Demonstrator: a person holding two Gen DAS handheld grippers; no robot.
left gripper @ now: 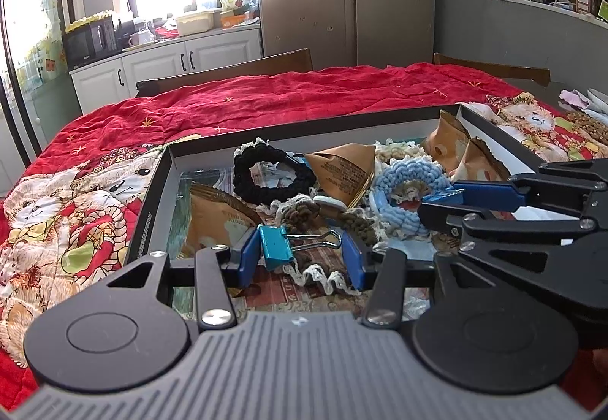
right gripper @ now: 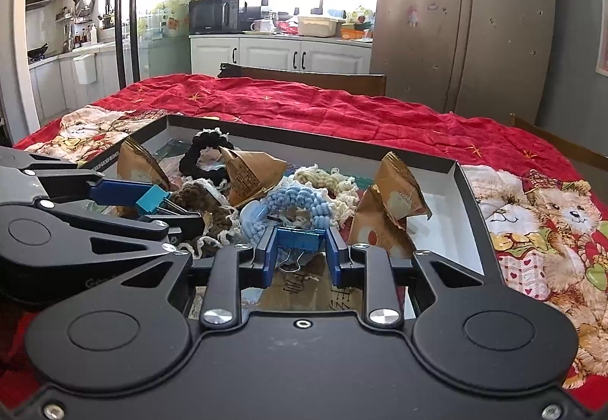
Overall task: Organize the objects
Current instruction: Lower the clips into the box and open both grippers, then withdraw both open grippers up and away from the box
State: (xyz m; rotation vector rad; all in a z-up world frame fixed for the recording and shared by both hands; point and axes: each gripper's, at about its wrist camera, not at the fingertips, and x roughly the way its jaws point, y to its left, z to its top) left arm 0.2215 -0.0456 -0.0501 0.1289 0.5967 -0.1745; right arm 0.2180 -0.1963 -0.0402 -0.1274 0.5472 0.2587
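Left wrist view: left tongs [left gripper: 300, 260] clamp a teal binder clip [left gripper: 275, 247] at lower centre, above the tray [left gripper: 152, 207]; its wire handles point right, long axis across frame. Right wrist view: right tongs [right gripper: 300, 254], narrow, pinch a blue binder clip [right gripper: 300, 239], lying crosswise, handles toward the camera. Likely step: sorting clips; next, a clear drop spot.

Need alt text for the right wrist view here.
The right gripper is shut on a blue binder clip over a shallow black tray cluttered with crochet scrunchies and brown wrappers, on a red quilt.
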